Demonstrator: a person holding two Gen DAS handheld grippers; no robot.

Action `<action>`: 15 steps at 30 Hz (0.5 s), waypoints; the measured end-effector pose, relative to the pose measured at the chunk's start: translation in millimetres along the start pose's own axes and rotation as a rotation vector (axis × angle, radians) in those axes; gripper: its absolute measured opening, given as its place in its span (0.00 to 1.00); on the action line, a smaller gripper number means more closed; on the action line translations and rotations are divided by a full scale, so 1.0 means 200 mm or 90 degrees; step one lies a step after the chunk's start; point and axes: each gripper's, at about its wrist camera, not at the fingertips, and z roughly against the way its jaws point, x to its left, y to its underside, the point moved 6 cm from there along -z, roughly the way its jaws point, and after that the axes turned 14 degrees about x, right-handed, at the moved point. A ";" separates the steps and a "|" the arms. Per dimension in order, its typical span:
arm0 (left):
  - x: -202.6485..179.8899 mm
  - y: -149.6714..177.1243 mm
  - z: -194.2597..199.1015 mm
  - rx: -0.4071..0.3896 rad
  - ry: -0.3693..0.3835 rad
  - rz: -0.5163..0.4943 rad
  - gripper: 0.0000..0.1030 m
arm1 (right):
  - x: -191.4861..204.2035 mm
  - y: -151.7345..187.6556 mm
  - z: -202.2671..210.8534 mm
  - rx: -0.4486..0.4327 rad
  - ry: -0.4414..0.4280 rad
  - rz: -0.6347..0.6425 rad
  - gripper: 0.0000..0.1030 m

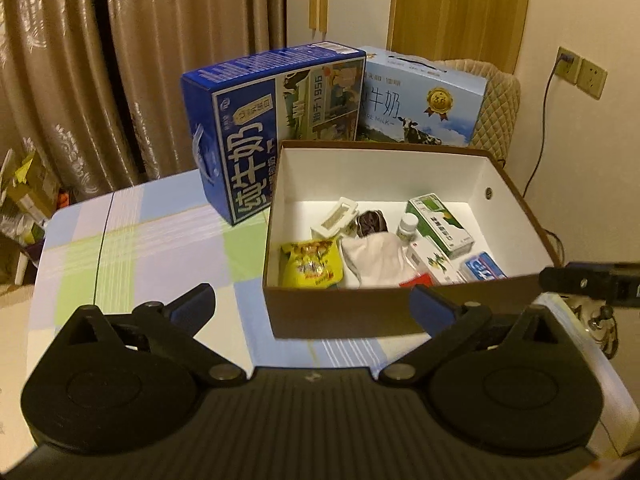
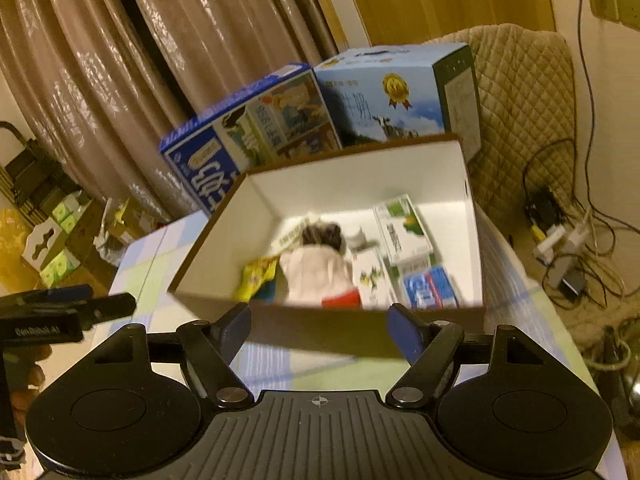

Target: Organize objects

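Objects for sorting already lie inside your open cardboard box (image 1: 344, 312), which stands on the checked tablecloth (image 1: 132, 248) toward the table's right edge. From your left wrist view, the yellow snack packet (image 1: 310, 264) sits in the box's near left corner, the white cloth pouch (image 1: 376, 260) just beside it, a small white bottle (image 1: 409, 226) behind the pouch, and the green-and-white cartons (image 1: 440, 222) and blue-and-white pack (image 1: 486, 268) along the right wall. Your left gripper (image 1: 312, 304) stands wide and holds nothing, hovering short of the box's near wall. Two milk cases, dark blue (image 1: 248, 128) and light blue (image 1: 424, 100), stand at the table's far edge behind the box. From your right wrist view, blurred, the box (image 2: 332, 324) lies straight ahead with the same contents, the pouch (image 2: 316, 276) near the middle. Your right gripper (image 2: 320, 320) is also spread wide and empty, its fingertips (image 2: 404, 328) just before the near wall.
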 end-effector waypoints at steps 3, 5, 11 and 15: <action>0.01 0.09 0.06 0.004 0.006 0.008 0.99 | 0.03 0.09 0.04 0.009 0.011 0.000 0.70; 0.01 0.16 0.10 0.007 0.010 0.012 0.99 | 0.06 0.15 0.06 0.014 0.020 0.001 0.70; 0.00 0.36 0.18 0.030 0.026 0.011 0.99 | 0.13 0.33 0.11 0.038 0.049 0.009 0.70; 0.01 0.48 0.22 0.045 0.026 0.004 0.99 | 0.16 0.45 0.14 0.051 0.064 0.009 0.70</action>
